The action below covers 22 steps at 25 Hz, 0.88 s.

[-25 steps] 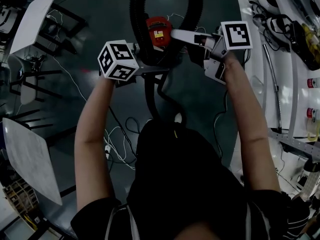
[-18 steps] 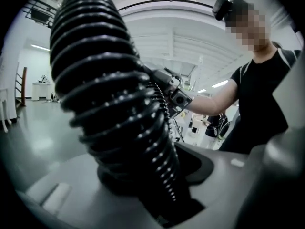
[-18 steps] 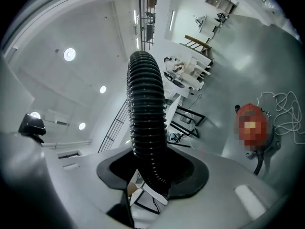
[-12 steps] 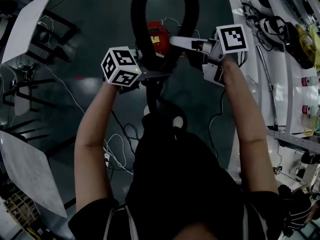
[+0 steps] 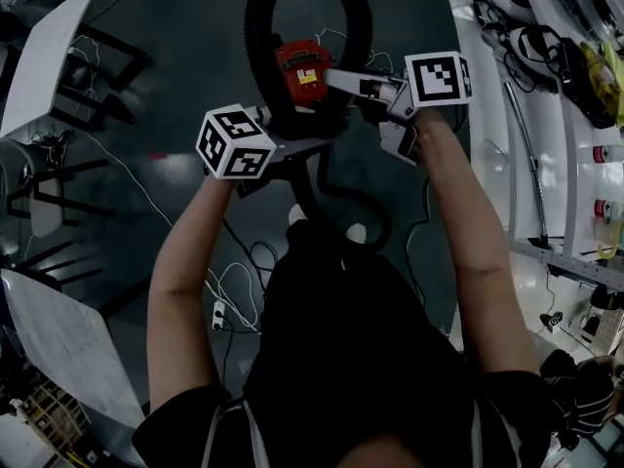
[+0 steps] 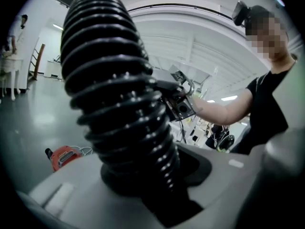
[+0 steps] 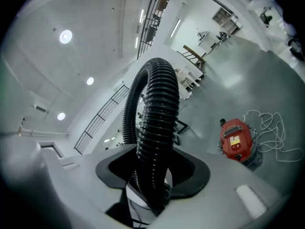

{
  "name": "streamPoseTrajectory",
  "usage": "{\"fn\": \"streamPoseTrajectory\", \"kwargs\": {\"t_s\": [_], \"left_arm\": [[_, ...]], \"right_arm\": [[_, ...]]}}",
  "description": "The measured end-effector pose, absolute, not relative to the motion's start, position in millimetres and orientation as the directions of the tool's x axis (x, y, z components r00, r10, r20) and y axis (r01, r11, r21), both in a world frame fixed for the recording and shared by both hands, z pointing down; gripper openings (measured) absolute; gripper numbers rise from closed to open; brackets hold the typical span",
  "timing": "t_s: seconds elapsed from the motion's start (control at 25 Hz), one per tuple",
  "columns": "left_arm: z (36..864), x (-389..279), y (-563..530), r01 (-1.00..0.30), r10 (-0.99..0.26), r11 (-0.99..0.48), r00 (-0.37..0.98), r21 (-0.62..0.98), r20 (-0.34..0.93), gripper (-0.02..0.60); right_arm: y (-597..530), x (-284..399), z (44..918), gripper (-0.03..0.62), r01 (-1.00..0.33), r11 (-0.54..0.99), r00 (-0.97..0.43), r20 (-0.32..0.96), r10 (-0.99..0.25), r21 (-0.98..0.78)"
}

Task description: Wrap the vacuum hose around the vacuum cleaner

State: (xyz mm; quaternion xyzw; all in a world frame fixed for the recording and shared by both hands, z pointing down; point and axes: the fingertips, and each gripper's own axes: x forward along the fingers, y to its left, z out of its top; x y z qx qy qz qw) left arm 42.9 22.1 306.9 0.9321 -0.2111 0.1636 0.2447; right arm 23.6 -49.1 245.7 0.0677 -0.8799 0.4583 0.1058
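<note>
Both claws were clamped on the black ribbed vacuum hose (image 5: 255, 27), which stood as a tall loop above the small red vacuum cleaner (image 5: 300, 66). The cleaner sat on the dark floor (image 5: 166, 57), just beyond the person's outstretched arms. The left claw (image 6: 143, 185) had just been closing, and its jaws pressed on a thick stretch of the hose. The right claw (image 7: 152, 190), jaws part-way closed, pinched a further stretch. Gripping it in two places, I'd guess, would hold the springy loop wide enough to drop round the machine's body. No bin or box was in play. The cleaner's own shell was closed, so its inside went unseen.
</note>
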Motion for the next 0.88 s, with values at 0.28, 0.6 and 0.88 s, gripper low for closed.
{"fn": "streamPoseTrajectory", "kwargs": {"t_s": [0.28,0.6,0.88], "left_arm": [[309.6,23.7,4.1,-0.508,-0.355,-0.709,0.857,0.489,0.374,0.172],[318.9,-6.0,-13.1,-0.503,-0.36,-0.63,0.864,0.591,0.352,0.162],[320.9,-28.6,-16.5,-0.418,-0.321,-0.59,0.906,0.69,0.275,0.161]], "right_arm": [[-60.7,1.6,267.0,0.312,-0.312,0.67,-0.925,0.377,-0.051,-0.674],[-75.3,-19.0,291.6,0.389,-0.363,0.687,-0.906,0.411,-0.102,-0.629],[-89.1,-40.8,299.5,0.245,-0.328,0.529,-0.938,0.336,-0.086,-0.782]]}}
